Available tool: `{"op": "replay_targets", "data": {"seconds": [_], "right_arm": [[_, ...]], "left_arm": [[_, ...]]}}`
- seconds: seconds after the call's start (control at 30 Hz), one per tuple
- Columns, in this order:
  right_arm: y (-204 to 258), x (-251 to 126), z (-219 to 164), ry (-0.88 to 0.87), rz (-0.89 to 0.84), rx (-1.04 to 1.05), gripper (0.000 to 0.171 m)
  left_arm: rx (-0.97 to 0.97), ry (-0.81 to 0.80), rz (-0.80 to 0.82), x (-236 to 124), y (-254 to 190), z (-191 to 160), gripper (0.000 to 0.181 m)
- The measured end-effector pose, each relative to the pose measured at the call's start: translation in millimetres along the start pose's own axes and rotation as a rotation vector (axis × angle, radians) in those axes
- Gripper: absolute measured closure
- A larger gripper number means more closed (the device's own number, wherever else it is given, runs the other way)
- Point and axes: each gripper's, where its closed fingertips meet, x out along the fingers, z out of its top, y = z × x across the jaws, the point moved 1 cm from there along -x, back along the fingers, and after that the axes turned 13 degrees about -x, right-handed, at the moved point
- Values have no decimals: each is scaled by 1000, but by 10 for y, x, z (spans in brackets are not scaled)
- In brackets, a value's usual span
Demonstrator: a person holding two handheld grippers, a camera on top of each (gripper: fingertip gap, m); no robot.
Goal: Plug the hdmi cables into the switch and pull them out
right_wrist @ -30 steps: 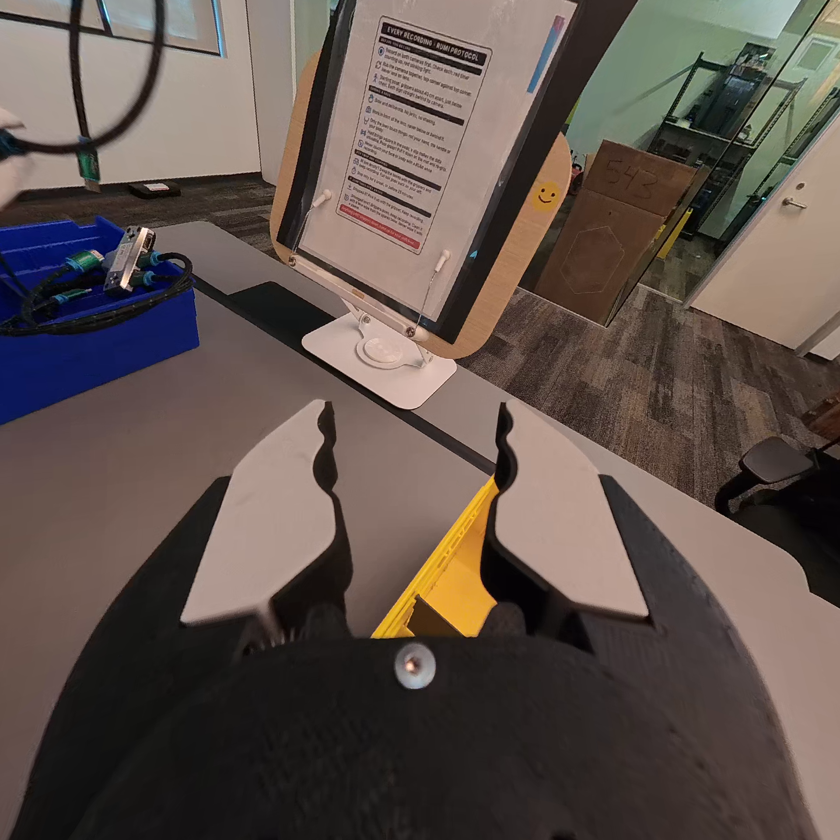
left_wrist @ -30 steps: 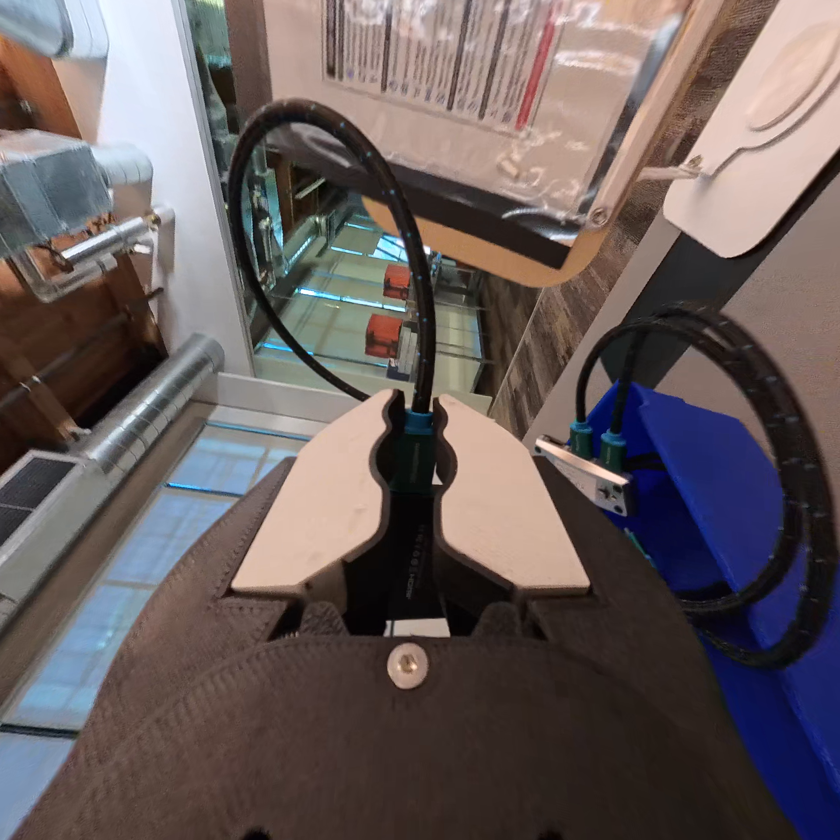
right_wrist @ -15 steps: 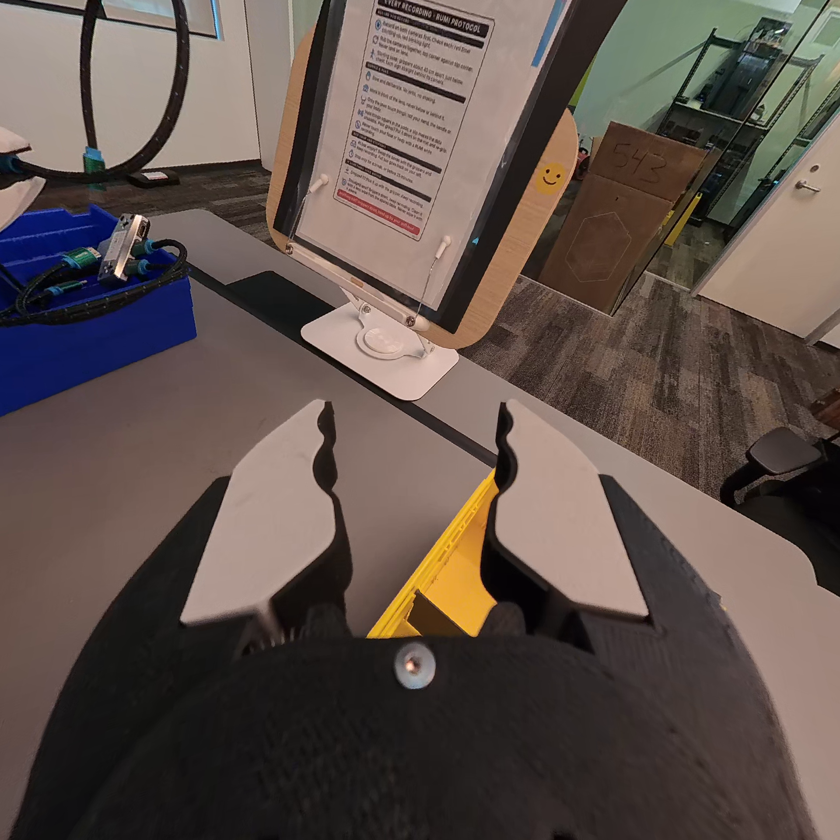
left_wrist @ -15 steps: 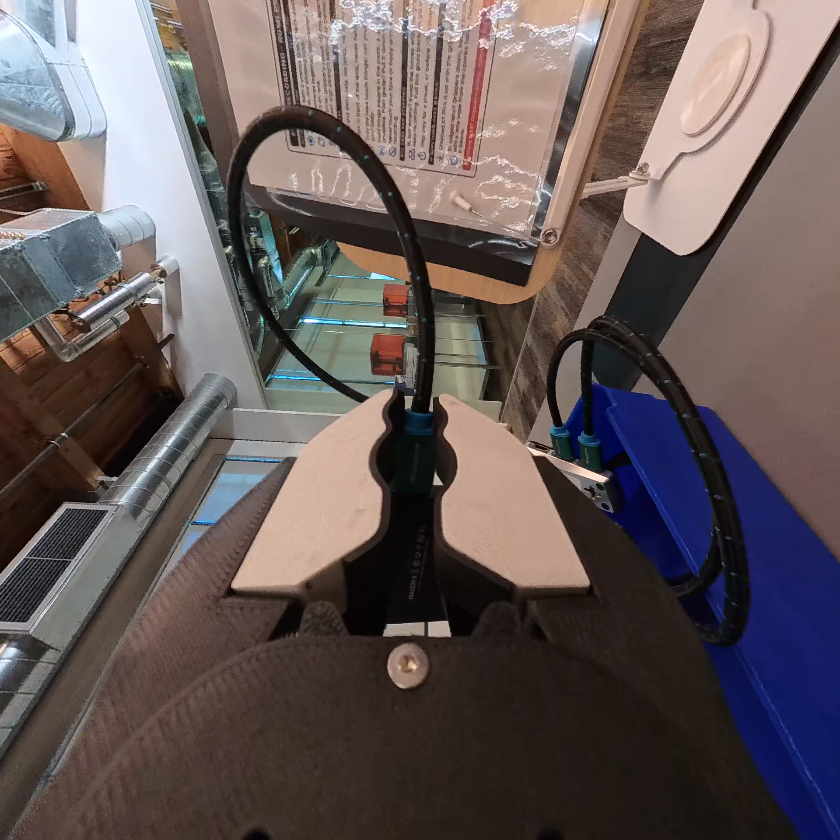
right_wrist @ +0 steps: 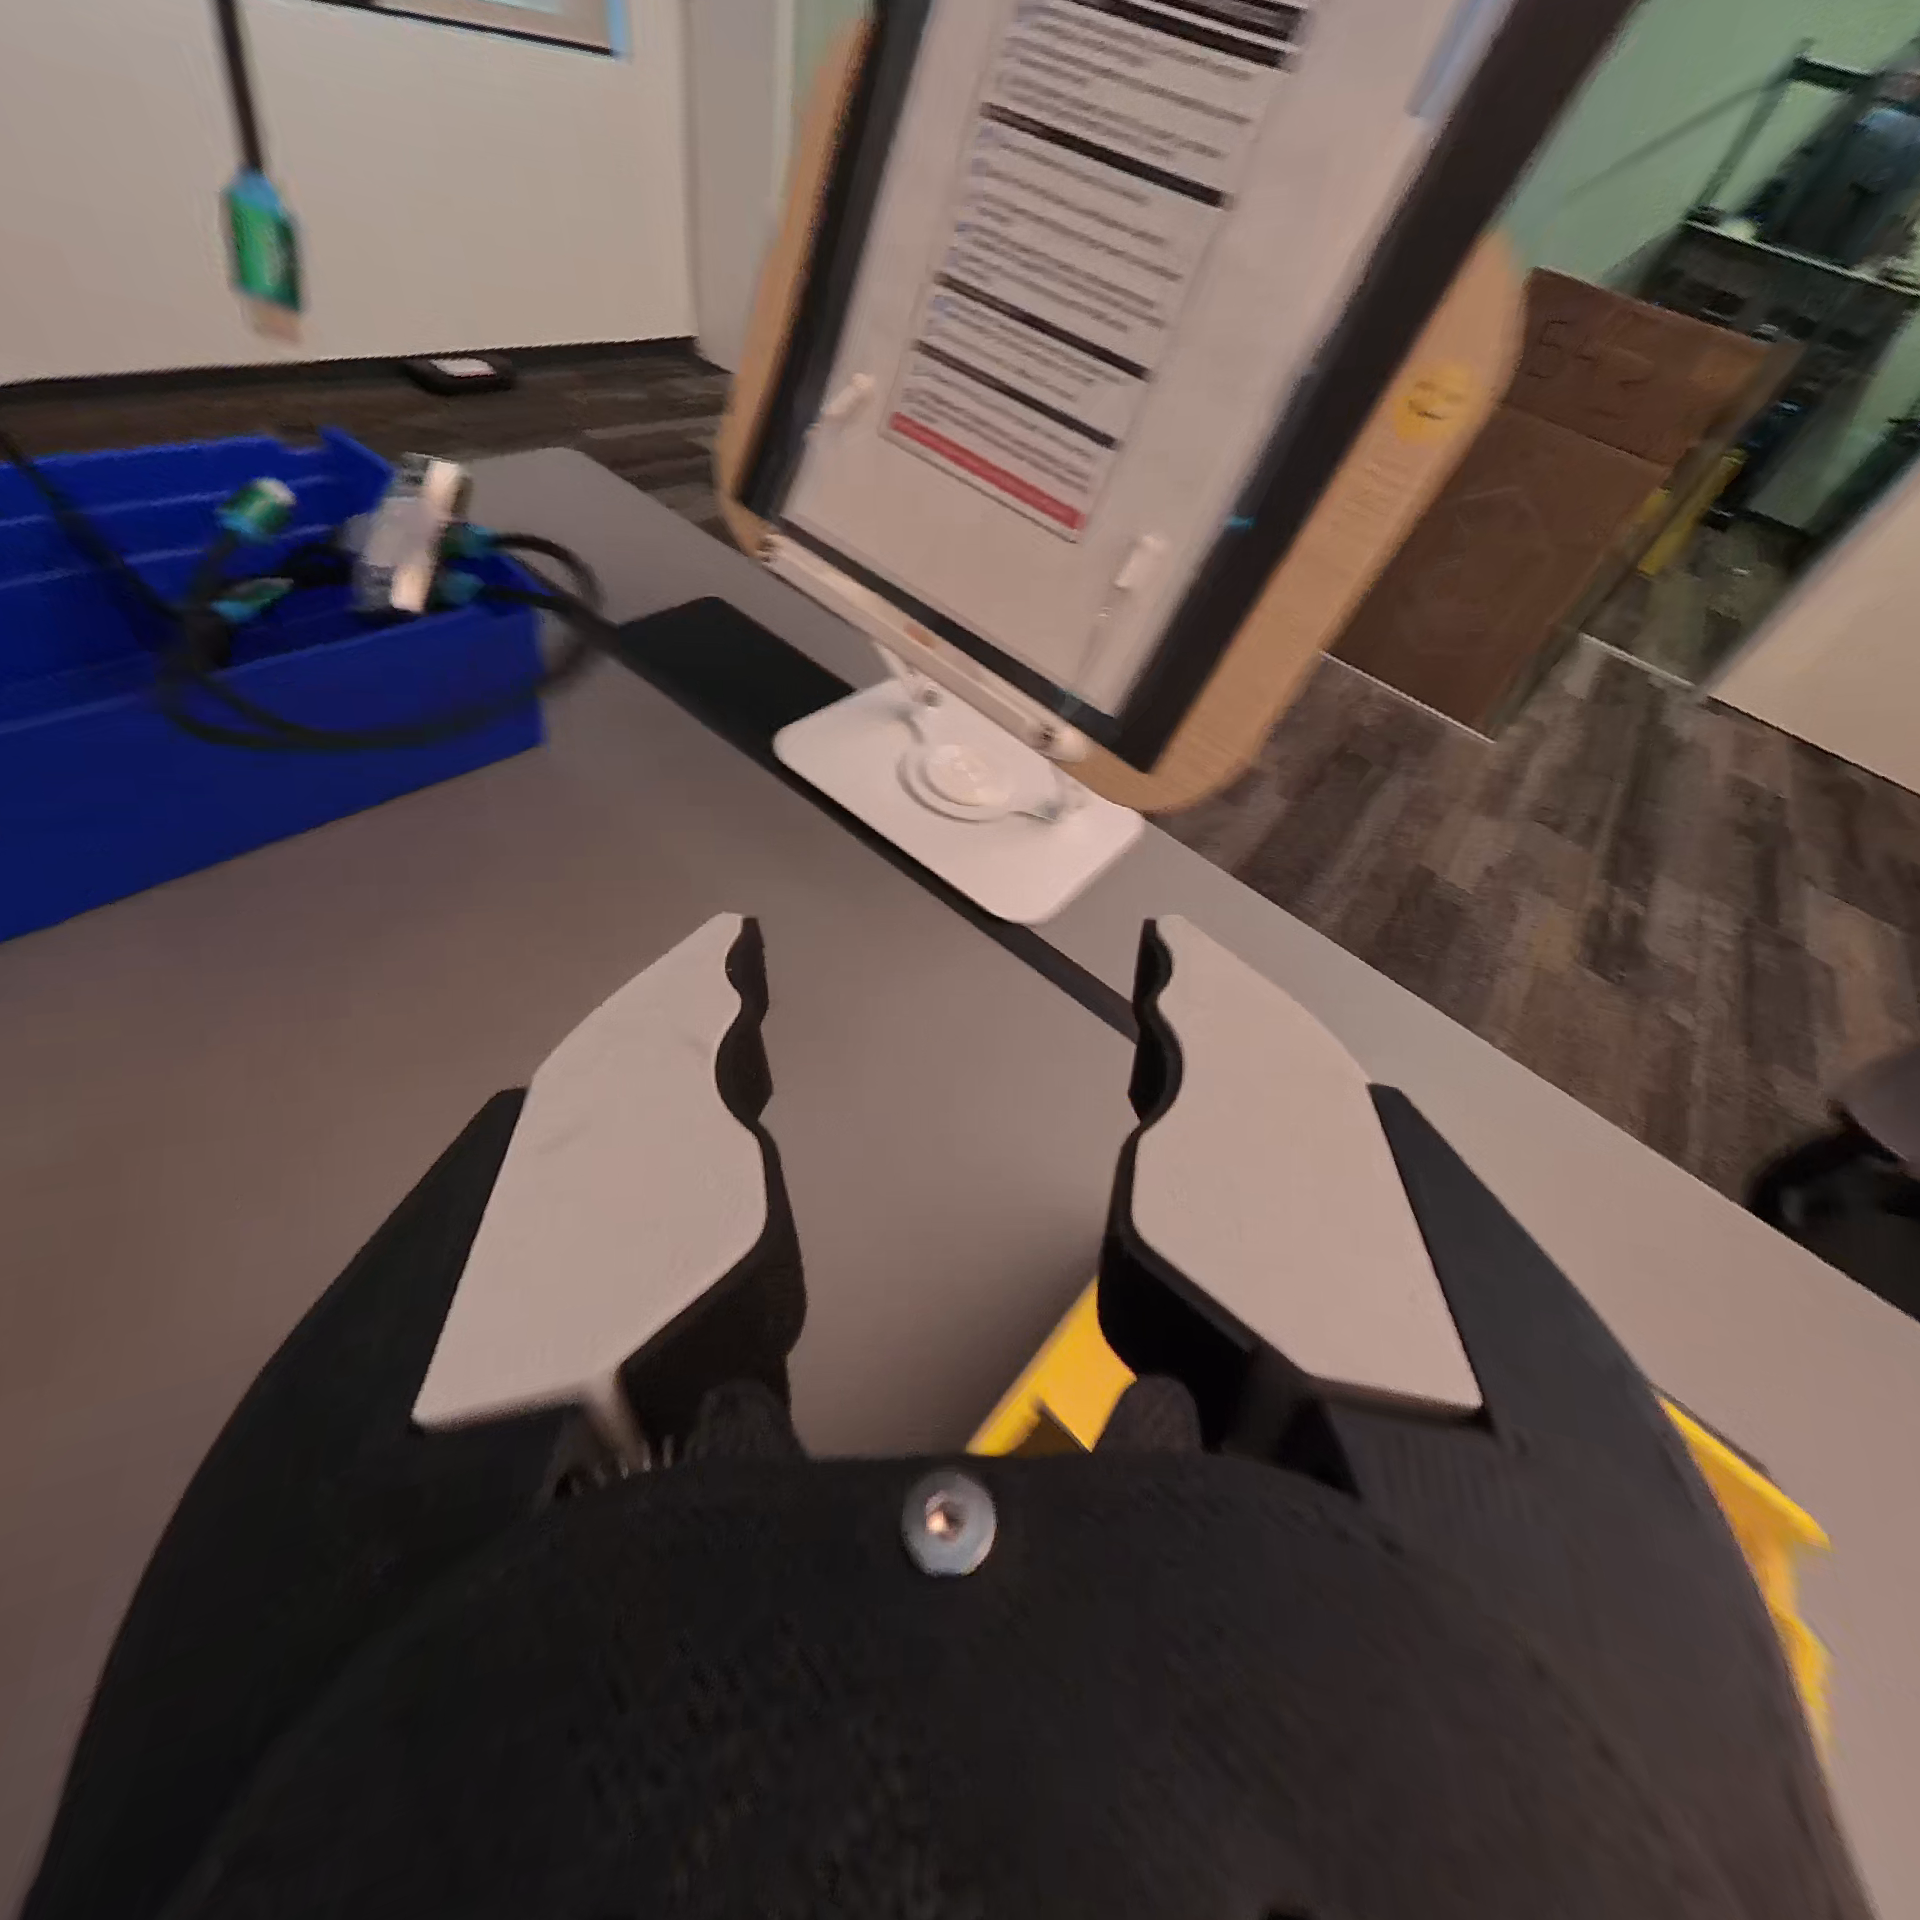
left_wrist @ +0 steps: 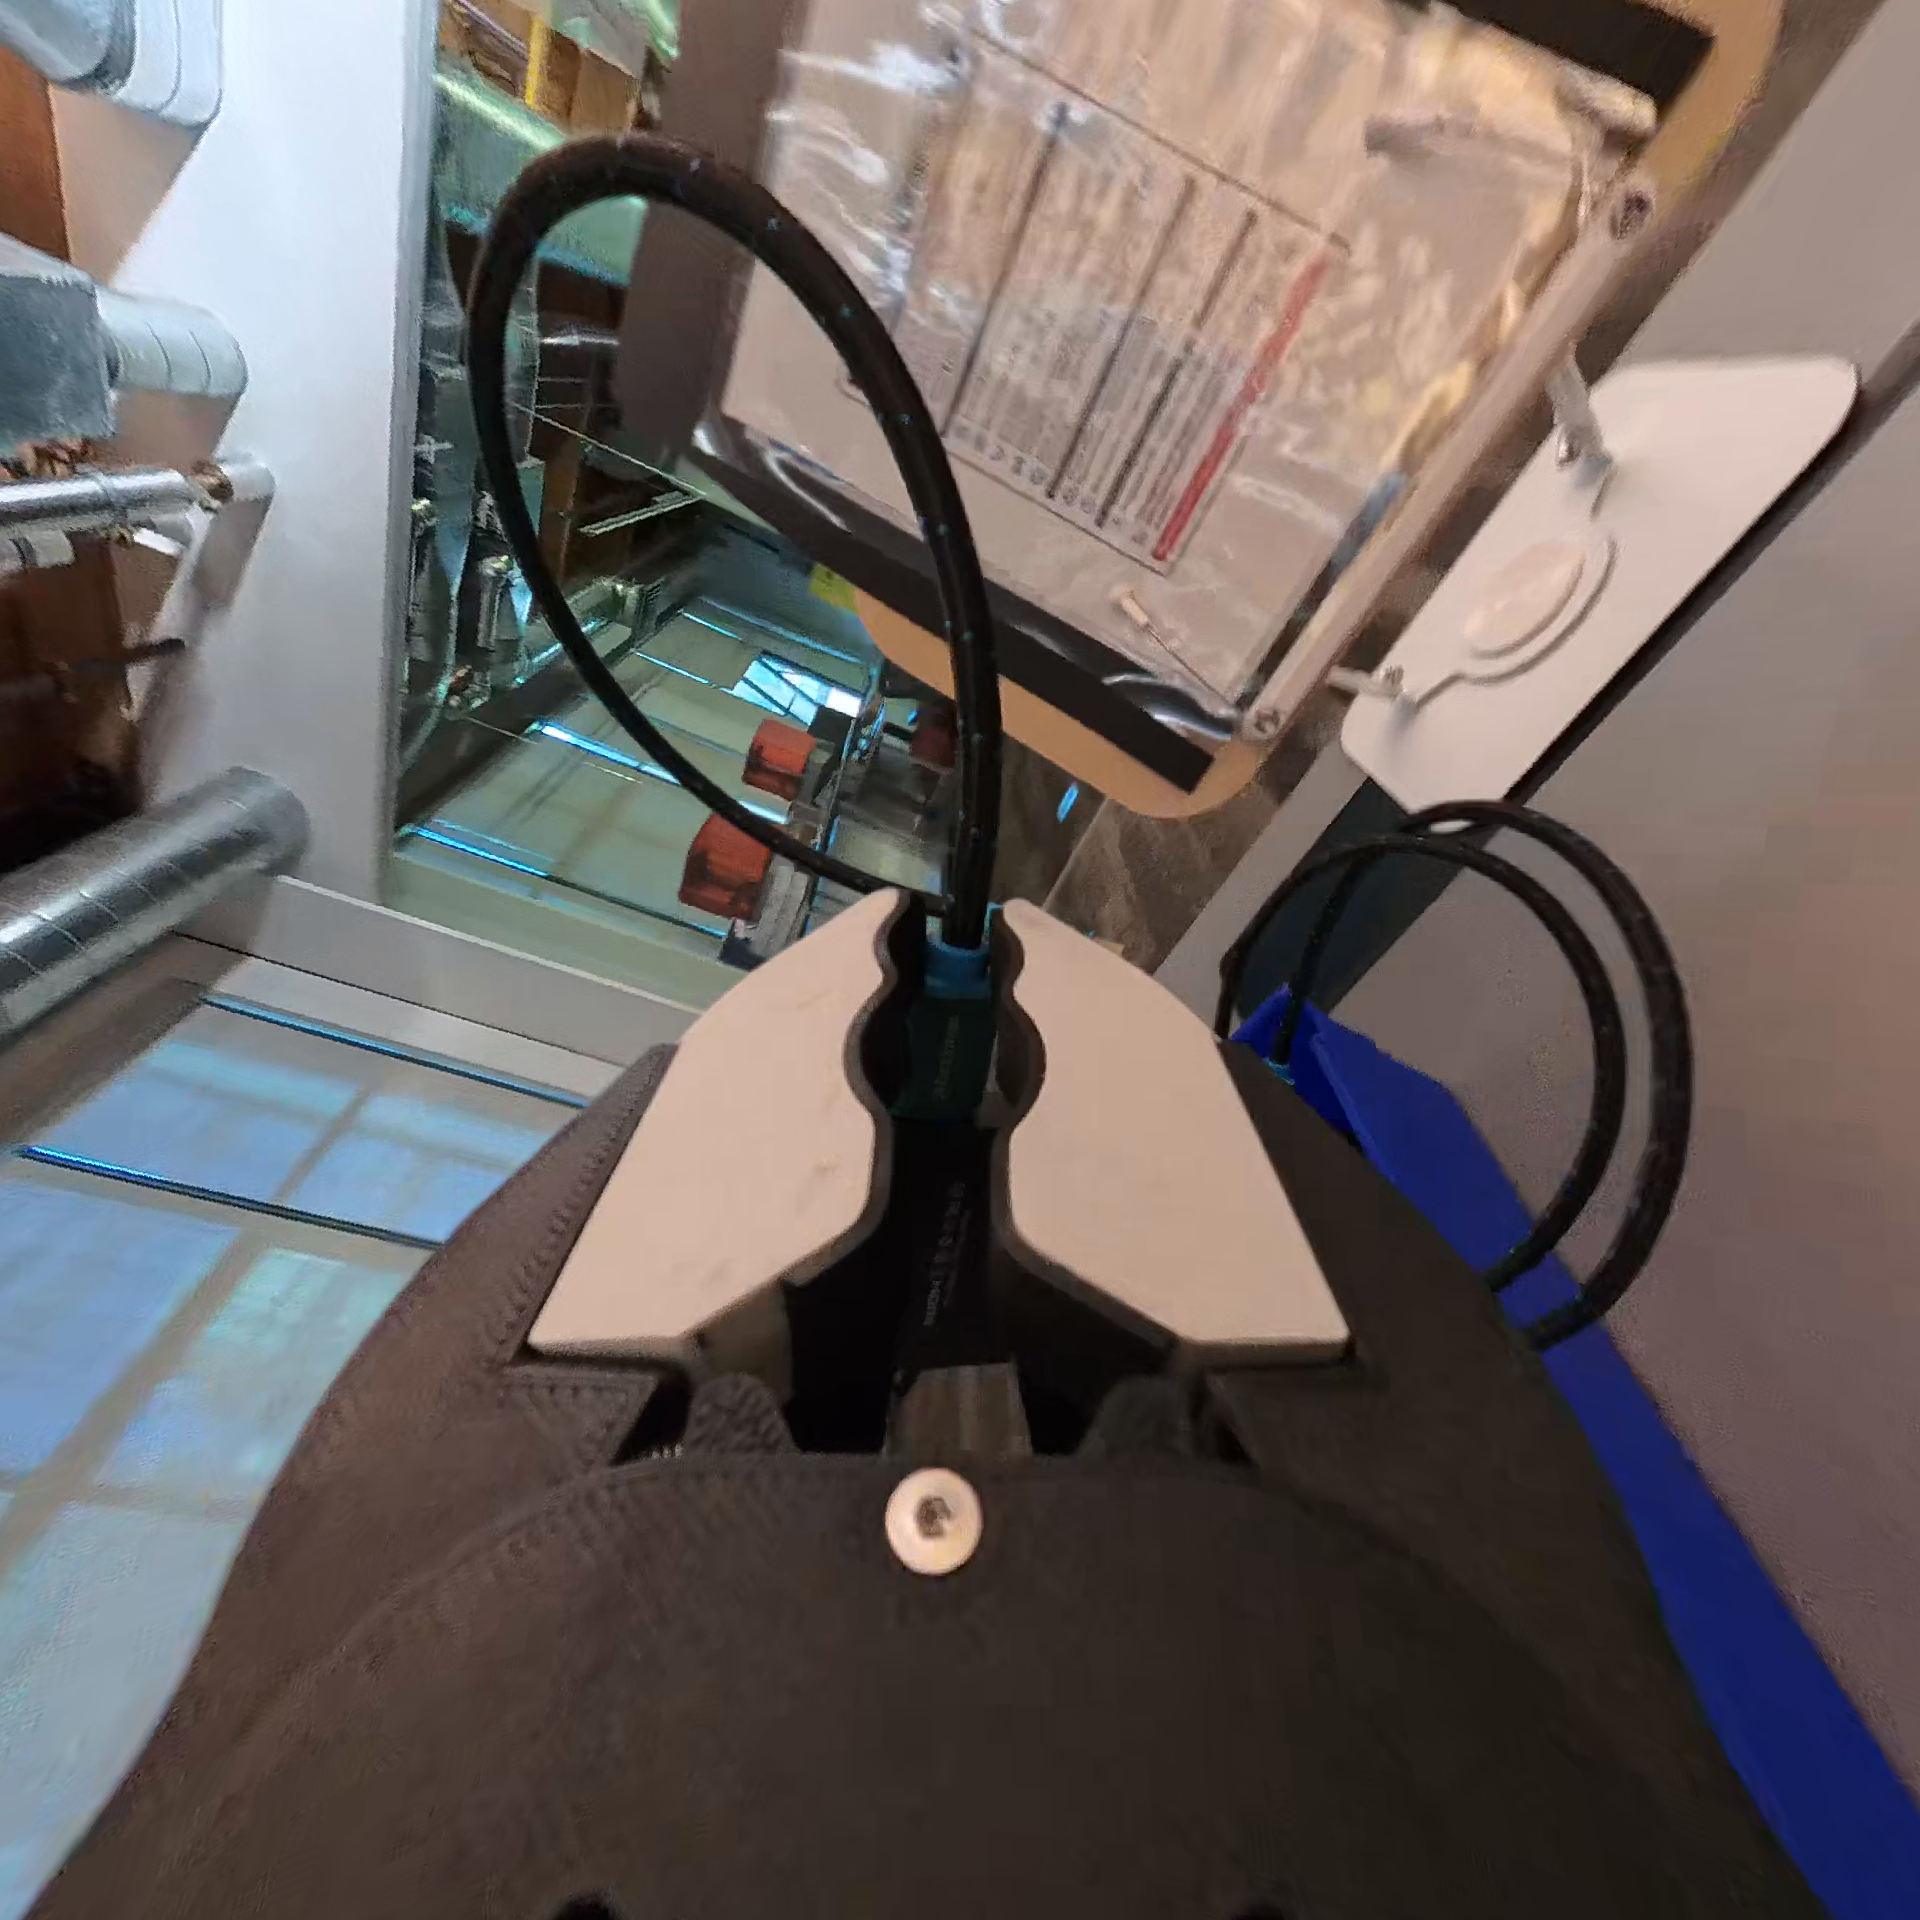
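teal plug [left_wrist: 948, 1039]: clamped in left gripper [left_wrist: 951, 935], frame centre
right gripper [right_wrist: 948, 940]: wide apart, empty, over grey counter [right_wrist: 312, 1039]

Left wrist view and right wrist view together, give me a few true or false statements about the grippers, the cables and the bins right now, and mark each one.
1. The left gripper is shut on an HDMI plug. True.
2. The right gripper holds a cable. False: it is open and empty above the grey table.
3. The switch lies in the blue bin. True.
4. The held cable's free plug rests on the table. False: it hangs in the air.
5. A red bin sits under the right gripper. False: the bin is yellow.
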Motion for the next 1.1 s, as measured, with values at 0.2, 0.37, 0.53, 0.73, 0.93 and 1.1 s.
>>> {"op": "replay_targets", "data": {"seconds": [0.2, 0.37, 0.53, 0.73, 0.93, 1.1], "right_arm": [[827, 198, 477, -219, 250, -56, 103], [1761, 245, 836, -416, 494, -91, 101], [2169, 235, 954, -463, 509, -152, 101], [2089, 194, 805, -379, 775, 56, 104], [1933, 426, 393, -212, 910, 251, 103], [1974, 704, 5, -2, 996, 467, 106]], "left_arm": [[-212, -171, -30, -434, 330, 258, 170], [-344, -322, -199, -820, 228, 582, 169], [-283, -306, -251, -828, -38, 678, 170], [-204, -194, -371, -435, -512, 542, 171], [-181, -79, -648, -159, -1304, 396, 170], [-173, -34, -742, -20, -1732, 324, 170]]}}
